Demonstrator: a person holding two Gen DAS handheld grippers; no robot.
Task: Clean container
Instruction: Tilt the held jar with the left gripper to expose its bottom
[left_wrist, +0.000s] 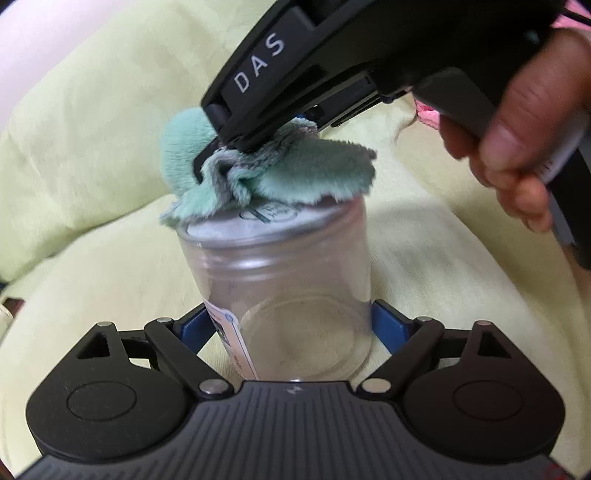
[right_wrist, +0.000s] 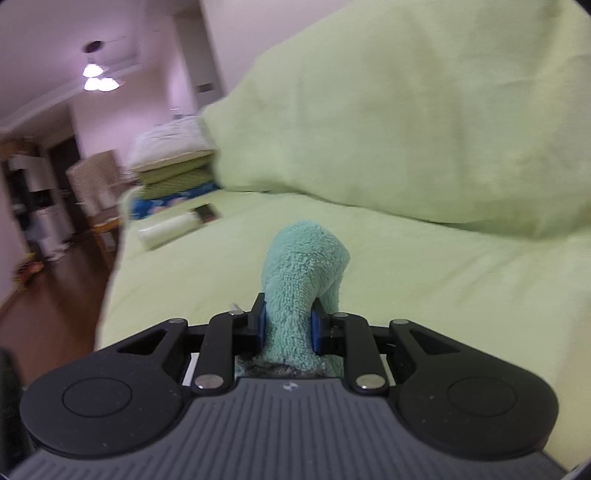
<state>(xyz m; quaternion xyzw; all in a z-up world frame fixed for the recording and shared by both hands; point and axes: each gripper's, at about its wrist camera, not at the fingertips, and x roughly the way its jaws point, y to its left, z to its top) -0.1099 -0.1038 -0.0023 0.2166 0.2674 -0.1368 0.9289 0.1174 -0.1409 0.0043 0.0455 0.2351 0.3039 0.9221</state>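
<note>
The left gripper (left_wrist: 291, 325) has its two blue-padded fingers (left_wrist: 194, 328) spread about as wide as the jar and closed against its sides, holding the clear container (left_wrist: 284, 295) near its base. The container points away from the gripper's body, tilted a little, with its silver lid (left_wrist: 273, 221) at the far end. A white label (left_wrist: 231, 339) runs along the container's side next to the left finger; its print is too small and slanted to read. There is a round dark-green mark on the lid, partly covered, and I cannot make out its words.

The right gripper (right_wrist: 286, 325) is nearly closed, its blue pads (right_wrist: 261, 325) pinching a mint-green cloth (right_wrist: 303, 280) between them. From its own camera the cloth bulges out beyond the fingertips in a rounded fold. Seen from the left side, that gripper (left_wrist: 236, 142) comes down from above and to the right, and the cloth (left_wrist: 266, 173) it carries is bunched against the top of the lid, spilling over the lid's far edge. The white letters "DAS" are printed along the right gripper's black housing. A hand (left_wrist: 517, 147) grips its handle at the right.

Everything sits over a pale yellow-green blanket (left_wrist: 92, 147). Beyond the right gripper, off to its left, a white bottle (right_wrist: 170, 227) lies on the blanket (right_wrist: 443, 295).
</note>
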